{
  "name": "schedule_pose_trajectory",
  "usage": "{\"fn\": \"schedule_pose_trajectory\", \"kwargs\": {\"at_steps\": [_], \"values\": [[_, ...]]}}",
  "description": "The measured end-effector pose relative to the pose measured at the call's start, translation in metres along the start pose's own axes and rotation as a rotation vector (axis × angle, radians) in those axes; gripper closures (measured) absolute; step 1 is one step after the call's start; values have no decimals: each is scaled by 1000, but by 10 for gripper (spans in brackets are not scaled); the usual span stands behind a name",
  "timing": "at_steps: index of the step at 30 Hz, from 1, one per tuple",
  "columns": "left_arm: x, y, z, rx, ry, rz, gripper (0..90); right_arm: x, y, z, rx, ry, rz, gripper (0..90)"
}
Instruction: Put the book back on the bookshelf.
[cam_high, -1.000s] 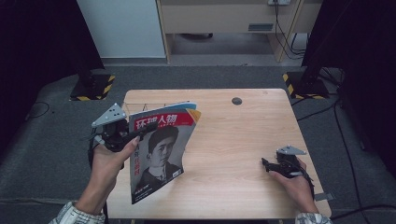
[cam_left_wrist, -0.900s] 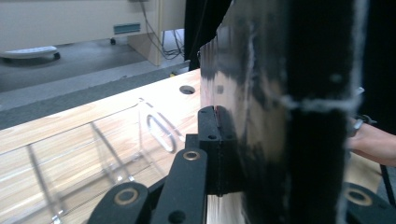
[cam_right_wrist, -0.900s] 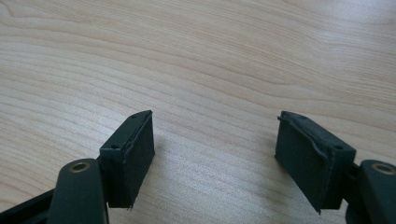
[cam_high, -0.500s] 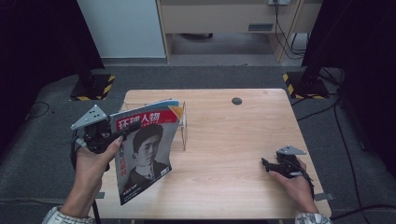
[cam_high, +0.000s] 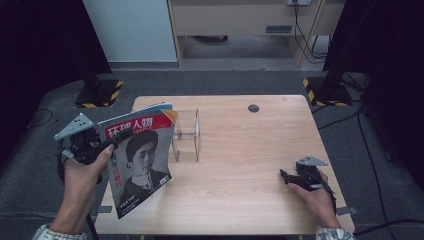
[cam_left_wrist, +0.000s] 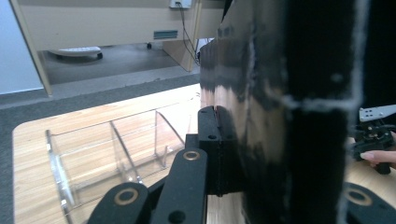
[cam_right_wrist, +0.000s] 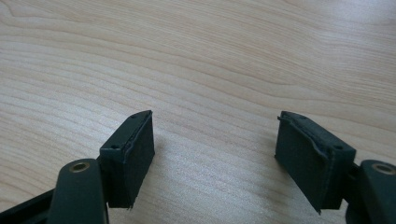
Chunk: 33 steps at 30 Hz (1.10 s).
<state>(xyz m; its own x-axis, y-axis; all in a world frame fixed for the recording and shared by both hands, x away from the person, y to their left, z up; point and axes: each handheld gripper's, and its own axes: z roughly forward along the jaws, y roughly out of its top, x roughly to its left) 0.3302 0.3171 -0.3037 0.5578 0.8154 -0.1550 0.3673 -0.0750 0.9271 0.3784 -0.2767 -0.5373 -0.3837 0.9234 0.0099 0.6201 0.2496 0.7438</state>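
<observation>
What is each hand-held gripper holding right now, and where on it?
The left hand-held gripper is shut on the magazine, clamping its left edge near the top. The right hand-held gripper holds nothing; its jaws stand open over the bare table.

Laboratory or recording studio. Indicators: a lone wooden tabletop (cam_high: 260, 145) on grey carpet (cam_high: 240, 82); stand bases marked with yellow-black hazard tape (cam_high: 100, 93) beyond its far corners; dark curtains (cam_high: 40, 40) on both sides; cables (cam_high: 307, 30) running to a wall socket; a beige cabinet (cam_high: 240, 17) and white panel (cam_high: 130, 30) behind
</observation>
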Motion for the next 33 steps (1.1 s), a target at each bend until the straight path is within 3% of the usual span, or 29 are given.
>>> {"fn": "schedule_pose_trajectory", "kwargs": {"at_steps": [9, 33], "values": [[13, -1, -7, -22, 29, 1, 865, 0, 0, 0, 0, 0, 0, 282], [32, -2, -23, -22, 106, -41, 865, 0, 0, 0, -1, 0, -1, 282]]}}
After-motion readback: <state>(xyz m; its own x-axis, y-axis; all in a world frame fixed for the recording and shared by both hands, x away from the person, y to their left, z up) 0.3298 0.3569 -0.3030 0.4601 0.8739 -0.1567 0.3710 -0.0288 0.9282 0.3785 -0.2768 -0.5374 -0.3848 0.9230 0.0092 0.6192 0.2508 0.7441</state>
